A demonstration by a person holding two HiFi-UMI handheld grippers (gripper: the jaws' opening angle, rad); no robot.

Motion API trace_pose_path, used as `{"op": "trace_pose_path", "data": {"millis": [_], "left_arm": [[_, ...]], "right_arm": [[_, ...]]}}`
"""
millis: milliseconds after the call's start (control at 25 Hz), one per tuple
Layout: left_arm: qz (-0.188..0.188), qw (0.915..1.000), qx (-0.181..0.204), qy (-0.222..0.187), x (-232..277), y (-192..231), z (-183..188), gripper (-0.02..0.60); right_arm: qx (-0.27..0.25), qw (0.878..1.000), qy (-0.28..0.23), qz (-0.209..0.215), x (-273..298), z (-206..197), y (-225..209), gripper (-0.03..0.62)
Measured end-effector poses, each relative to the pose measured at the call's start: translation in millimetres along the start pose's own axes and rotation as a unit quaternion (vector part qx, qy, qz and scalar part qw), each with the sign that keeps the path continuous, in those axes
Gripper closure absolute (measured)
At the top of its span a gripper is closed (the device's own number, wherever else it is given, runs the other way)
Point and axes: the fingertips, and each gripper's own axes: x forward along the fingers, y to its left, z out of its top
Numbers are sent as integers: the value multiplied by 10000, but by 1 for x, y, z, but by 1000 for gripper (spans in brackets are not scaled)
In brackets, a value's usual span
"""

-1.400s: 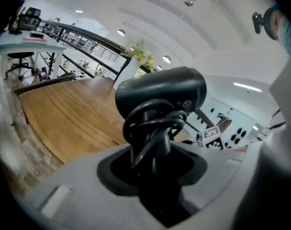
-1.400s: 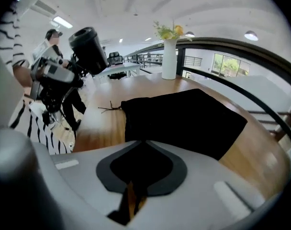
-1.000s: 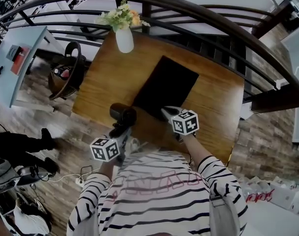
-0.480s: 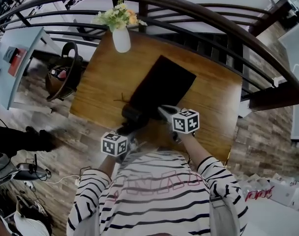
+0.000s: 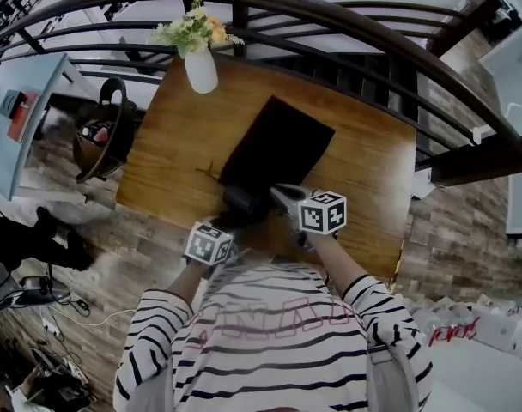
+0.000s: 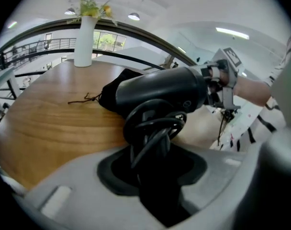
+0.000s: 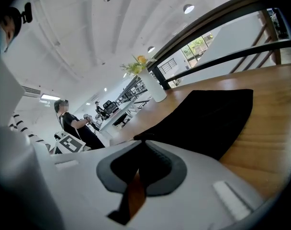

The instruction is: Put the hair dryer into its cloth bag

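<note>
The black hair dryer (image 5: 241, 202) hangs over the table's near edge, its barrel (image 6: 160, 92) pointing at the near end of the black cloth bag (image 5: 278, 142). My left gripper (image 5: 229, 220) is shut on the dryer's handle, where the cord (image 6: 152, 131) is wound. The bag (image 6: 117, 83) lies flat on the wooden table (image 5: 171, 136), its drawstring (image 6: 83, 99) trailing left. My right gripper (image 5: 281, 194) is shut on the bag's near edge (image 7: 141, 137), just right of the dryer. In the right gripper view the bag (image 7: 210, 116) stretches away from the jaws.
A white vase of flowers (image 5: 199, 65) stands at the table's far left corner. A dark curved railing (image 5: 347, 24) runs behind the table. A dark basket (image 5: 102, 136) sits on the floor to the left. The person's striped shirt (image 5: 278, 342) is against the near edge.
My left gripper has carried the dryer down and to the right, from left of the bag's corner up to its near end. The right gripper has stayed at the bag's edge.
</note>
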Motion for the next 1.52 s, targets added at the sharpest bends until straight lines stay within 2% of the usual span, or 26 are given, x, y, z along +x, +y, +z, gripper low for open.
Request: {"op": "trace_pose_path", "data": {"millis": [280, 640, 1040, 1320, 1520], "left_arm": [[-19, 9990, 290, 330, 17, -1, 7, 416], [55, 9980, 465, 429, 29, 4, 22, 416], [29, 9978, 435, 507, 45, -1, 33, 416], [-95, 9987, 290, 402, 54, -8, 48, 416], [-188, 9982, 397, 405, 58, -15, 57, 416]], "right_arm": [[-77, 9999, -61, 136, -7, 0, 6, 579], [-378, 9990, -143, 197, -21, 1, 17, 579], [-738, 9971, -71, 149, -31, -8, 24, 579], [-1110, 9938, 66, 81, -33, -18, 29, 579], [-1182, 9930, 37, -8, -39, -15, 22, 579]]}}
